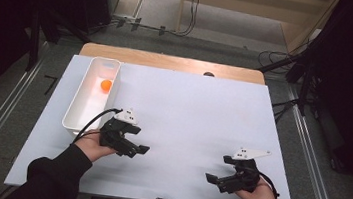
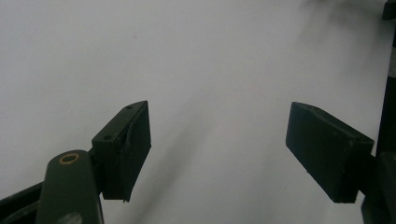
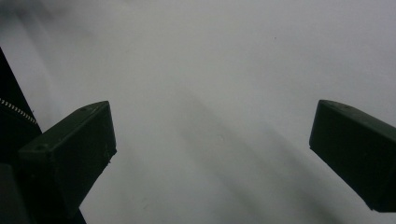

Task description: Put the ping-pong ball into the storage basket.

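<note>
Both my tongs held open over the white surface, nothing in either.

My left tongs [image 1: 135,145] sit near the left part of the near edge of the white surface [image 1: 193,111], held in my left hand [image 1: 92,145], jaws spread wide and pointing toward the middle; in the left gripper view the left tongs [image 2: 218,149] show bare white board between their two black pads. My right tongs [image 1: 218,180] are near the near right corner in my right hand [image 1: 260,194], also spread wide, and in the right gripper view the right tongs [image 3: 212,154] frame the same plain white. The two are well apart. Along the left edge lies a long white bin [image 1: 78,113], with an orange ball [image 1: 106,85] inside it toward its far end. The bin's near end is just beside my left tongs, not touching that I can tell. A strip of wooden table [image 1: 169,61] shows past the far edge.
</note>
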Demonstrator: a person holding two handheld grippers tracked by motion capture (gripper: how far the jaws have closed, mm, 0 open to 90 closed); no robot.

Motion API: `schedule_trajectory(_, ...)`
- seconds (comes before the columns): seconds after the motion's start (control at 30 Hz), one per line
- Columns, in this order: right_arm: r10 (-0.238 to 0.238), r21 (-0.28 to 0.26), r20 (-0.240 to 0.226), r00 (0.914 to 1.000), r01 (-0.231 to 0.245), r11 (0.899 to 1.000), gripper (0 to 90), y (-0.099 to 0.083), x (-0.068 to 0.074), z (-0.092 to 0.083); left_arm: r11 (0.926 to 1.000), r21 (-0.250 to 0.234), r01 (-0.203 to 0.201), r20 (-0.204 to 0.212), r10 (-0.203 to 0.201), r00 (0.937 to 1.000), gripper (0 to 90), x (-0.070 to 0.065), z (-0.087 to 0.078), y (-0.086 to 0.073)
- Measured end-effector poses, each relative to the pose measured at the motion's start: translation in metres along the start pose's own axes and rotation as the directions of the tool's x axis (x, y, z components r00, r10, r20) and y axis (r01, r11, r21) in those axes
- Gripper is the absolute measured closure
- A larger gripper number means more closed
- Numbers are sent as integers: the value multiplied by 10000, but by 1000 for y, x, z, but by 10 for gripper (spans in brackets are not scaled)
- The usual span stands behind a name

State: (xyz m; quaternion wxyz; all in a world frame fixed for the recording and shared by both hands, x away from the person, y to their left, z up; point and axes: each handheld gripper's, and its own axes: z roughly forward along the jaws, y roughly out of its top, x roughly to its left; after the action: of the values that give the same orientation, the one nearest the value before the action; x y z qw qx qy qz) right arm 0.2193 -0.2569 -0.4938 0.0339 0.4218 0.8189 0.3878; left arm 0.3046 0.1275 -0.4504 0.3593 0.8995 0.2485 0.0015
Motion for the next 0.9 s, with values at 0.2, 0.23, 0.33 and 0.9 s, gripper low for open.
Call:
schedule_trajectory(0.2,41,3,5,10000,-41,10000,0,0,0,0,9999,-28,-137,-47,137,9999,226,-1,-1,-6)
schedule_trajectory(0.23,37,9,11,10000,-37,10000,0,0,0,0,9999,-40,-110,-16,110,9999,226,-1,-1,-6)
schedule_trajectory(0.33,44,7,9,10000,-44,10000,0,0,0,0,9999,-55,-129,80,130,9999,226,-1,-1,-10)
schedule_trajectory(0.9,11,45,16,10000,-11,10000,0,0,0,1,9994,110,-314,133,313,9994,226,-4,-7,-31)
